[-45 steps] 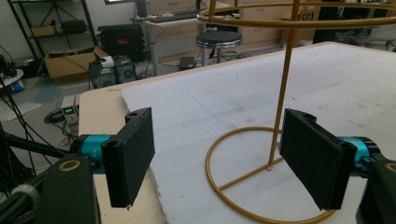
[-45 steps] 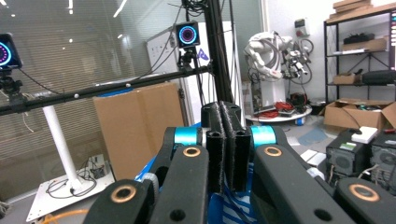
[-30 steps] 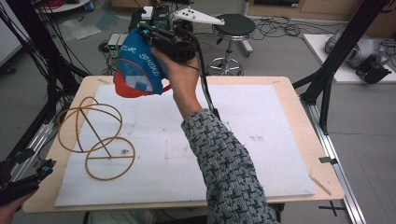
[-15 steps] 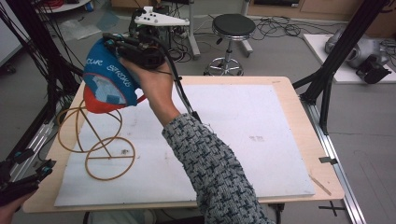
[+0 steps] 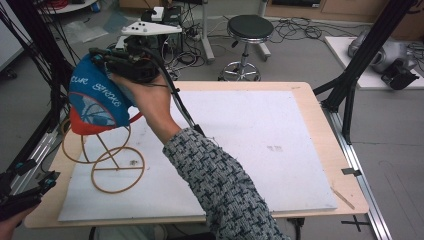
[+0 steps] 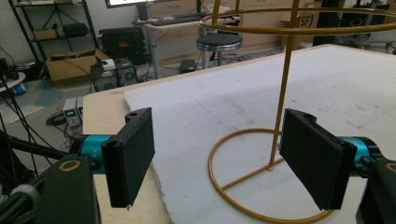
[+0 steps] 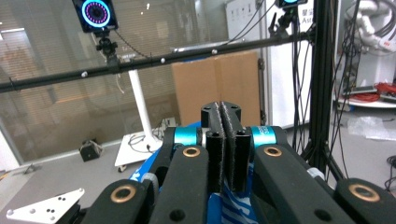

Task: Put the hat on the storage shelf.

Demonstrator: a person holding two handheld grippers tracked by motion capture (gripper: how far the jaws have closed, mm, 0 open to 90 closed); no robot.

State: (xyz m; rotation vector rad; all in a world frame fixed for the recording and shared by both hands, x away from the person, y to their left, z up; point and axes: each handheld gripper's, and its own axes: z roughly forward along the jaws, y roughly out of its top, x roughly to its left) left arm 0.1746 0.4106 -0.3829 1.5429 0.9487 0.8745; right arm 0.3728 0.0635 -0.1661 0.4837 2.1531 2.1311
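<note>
Over table (image 5: 300, 150), cap (image 5: 95, 102) now leftward, lower

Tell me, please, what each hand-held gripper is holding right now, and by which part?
The right hand-held gripper pinches the blue cap by a fold of its fabric near the edge. The left hand-held gripper is open and holds nothing.

Blue cap (image 5: 95, 102) with white lettering and red-orange brim, held up over gold wire stand (image 5: 107, 160); stand upright on white mat near table's left edge.
</note>
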